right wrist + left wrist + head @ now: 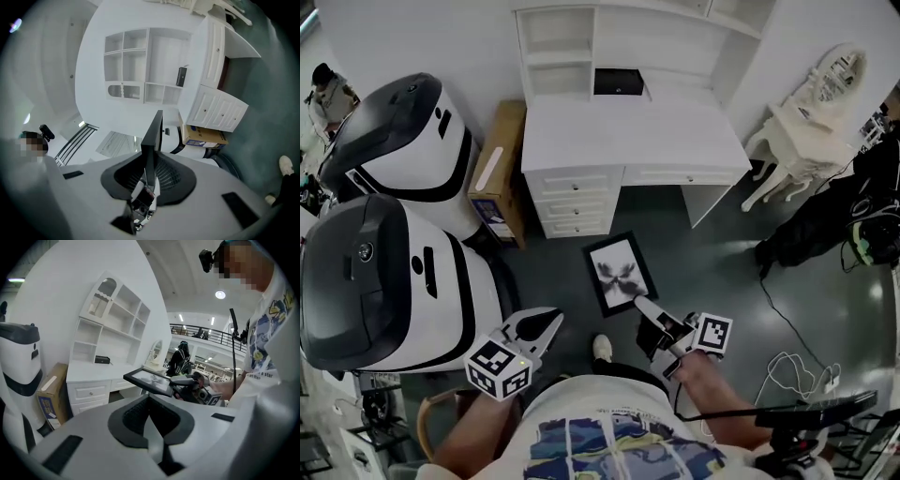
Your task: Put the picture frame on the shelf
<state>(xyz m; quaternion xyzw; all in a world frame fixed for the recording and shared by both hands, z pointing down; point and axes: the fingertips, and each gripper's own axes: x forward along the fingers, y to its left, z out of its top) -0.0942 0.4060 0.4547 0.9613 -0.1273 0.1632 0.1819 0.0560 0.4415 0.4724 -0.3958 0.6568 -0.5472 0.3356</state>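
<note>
Carrying the frame (620, 272) toward the shelf (572, 52) looks like the step in hand. The right tongs (649, 309) are clamped on one edge of it and hold it flat, picture side up, off the floor in front of the white worktop (628, 131). The left tongs (546, 328) are together and empty. The next move likely calls for lifting the frame forward, tilting it upright and setting it in an open compartment

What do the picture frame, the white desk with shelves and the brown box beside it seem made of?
Picture frame: thin matte black border, wood or plastic, the look leaves it open. White desk with shelves: likely painted wood or board, smooth even white, panelled drawers. Brown box: cardboard, dull tan faces, pale strip along its top.
</note>
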